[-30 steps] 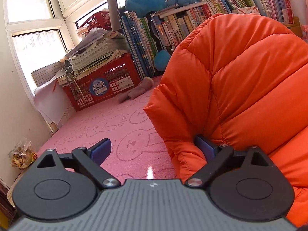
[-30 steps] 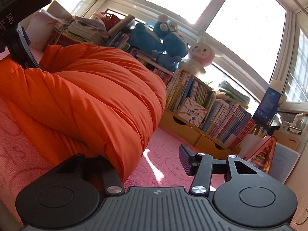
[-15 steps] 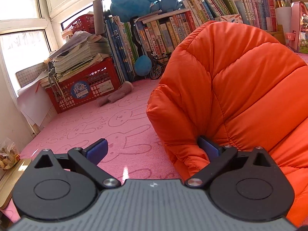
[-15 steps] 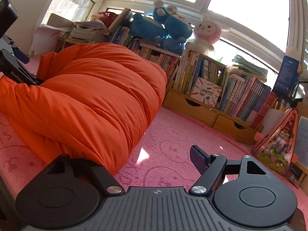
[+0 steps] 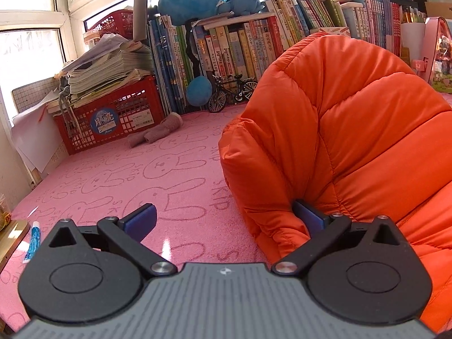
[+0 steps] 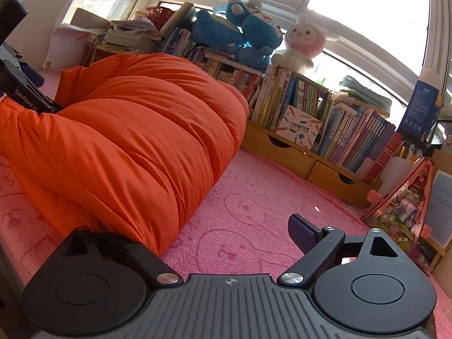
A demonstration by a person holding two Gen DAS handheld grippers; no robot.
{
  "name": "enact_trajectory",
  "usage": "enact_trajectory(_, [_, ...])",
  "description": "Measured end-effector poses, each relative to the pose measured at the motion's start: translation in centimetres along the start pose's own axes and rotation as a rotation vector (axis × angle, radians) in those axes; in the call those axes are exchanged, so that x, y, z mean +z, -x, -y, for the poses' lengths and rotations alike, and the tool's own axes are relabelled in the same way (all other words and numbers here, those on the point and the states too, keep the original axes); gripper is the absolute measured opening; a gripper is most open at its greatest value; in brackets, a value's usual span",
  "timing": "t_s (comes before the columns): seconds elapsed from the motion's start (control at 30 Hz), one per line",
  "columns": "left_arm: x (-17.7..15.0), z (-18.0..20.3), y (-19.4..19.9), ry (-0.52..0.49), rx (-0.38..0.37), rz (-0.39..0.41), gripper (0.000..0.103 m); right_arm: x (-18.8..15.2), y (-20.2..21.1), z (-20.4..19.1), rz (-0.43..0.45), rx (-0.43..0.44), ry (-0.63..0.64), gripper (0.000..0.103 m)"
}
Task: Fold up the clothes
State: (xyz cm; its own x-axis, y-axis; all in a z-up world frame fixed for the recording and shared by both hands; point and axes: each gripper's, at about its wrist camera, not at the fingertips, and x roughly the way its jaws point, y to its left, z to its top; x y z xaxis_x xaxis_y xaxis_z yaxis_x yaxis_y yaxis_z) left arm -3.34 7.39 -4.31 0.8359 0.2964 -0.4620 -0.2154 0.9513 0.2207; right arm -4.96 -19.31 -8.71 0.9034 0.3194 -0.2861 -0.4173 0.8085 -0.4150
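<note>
A puffy orange down jacket (image 5: pixel 353 130) lies in a bulging heap on the pink rabbit-print cloth (image 5: pixel 147 175); it also fills the left of the right wrist view (image 6: pixel 135 141). My left gripper (image 5: pixel 223 220) is open at the jacket's left edge, its right fingertip (image 5: pixel 306 216) pressed against a fold and its left fingertip (image 5: pixel 139 220) over bare cloth. My right gripper (image 6: pixel 214 234) is open at the jacket's right edge; its left finger is hidden under the fabric. The left gripper's body shows at the far left of the right wrist view (image 6: pixel 25 96).
A red crate (image 5: pixel 113 118) under stacked papers, a rolled grey cloth (image 5: pixel 155 134), a toy bicycle (image 5: pixel 231 91) and rows of books (image 5: pixel 240 48) with plush toys line the back. Wooden drawers (image 6: pixel 299 152) and a pink triangular case (image 6: pixel 404 200) stand at the right.
Both grippers have pulled back and lowered toward the cloth, so the jacket sits farther away and more bedding shows. Both stay open at the jacket's edges.
</note>
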Motion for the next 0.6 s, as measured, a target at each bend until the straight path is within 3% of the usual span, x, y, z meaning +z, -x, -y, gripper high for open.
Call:
enact_trajectory(0.2, [0.0, 0.1, 0.1, 0.013, -0.017, -0.007, 0.103, -0.6, -0.9, 1.6, -0.011, 0.038, -0.026, 0.09])
enact_trajectory(0.3, [-0.1, 0.1, 0.2, 0.015, -0.016, -0.007, 0.103, -0.3, -0.6, 0.5, 0.006, -0.004, 0.074, 0.09])
enact_trajectory(0.47, [-0.1, 0.3, 0.3, 0.023, -0.005, -0.008, 0.103, -0.1, -1.0, 1.3, -0.022, 0.0, 0.012, 0.092])
enact_trajectory(0.5, [-0.2, 0.3, 0.3, 0.032, -0.002, -0.011, 0.103, 0.2, -0.7, 1.2, -0.03, 0.002, -0.003, 0.09])
enact_trajectory(0.6, [-0.2, 0.3, 0.4, 0.045, 0.005, -0.016, 0.103, 1.2, 1.0, 1.6, -0.043, 0.075, -0.052, 0.074])
